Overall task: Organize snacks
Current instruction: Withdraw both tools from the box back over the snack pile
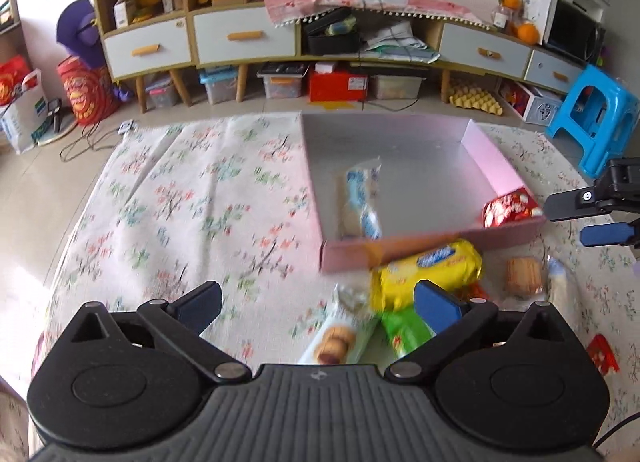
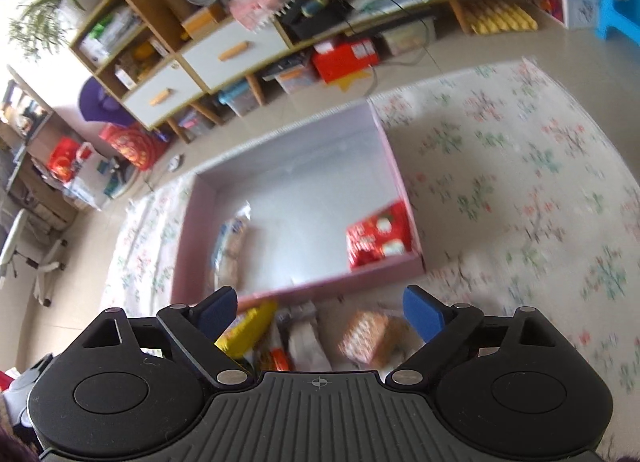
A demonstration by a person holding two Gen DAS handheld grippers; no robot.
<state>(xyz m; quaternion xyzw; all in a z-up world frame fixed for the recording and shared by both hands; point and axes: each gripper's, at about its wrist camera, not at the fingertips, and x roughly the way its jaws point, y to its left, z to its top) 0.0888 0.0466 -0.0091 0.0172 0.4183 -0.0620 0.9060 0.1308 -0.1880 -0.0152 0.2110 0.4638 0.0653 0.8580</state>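
Left gripper (image 1: 316,302) fingers spread, empty, over snack pile | yellow biscuit pack (image 1: 428,268) against pink box (image 1: 400,252) front wall, we'd take it next | right gripper (image 2: 320,312) fingers spread, empty | two packs boxed

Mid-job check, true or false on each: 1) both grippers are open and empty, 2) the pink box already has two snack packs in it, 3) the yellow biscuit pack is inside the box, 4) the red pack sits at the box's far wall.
1) True. The left gripper and the right gripper are both open, nothing between the fingers.
2) True. The pink box holds a blue-and-white pack and a red pack.
3) False. The yellow biscuit pack lies on the floral cloth, outside the near wall.
4) False. It sits in the near right corner.
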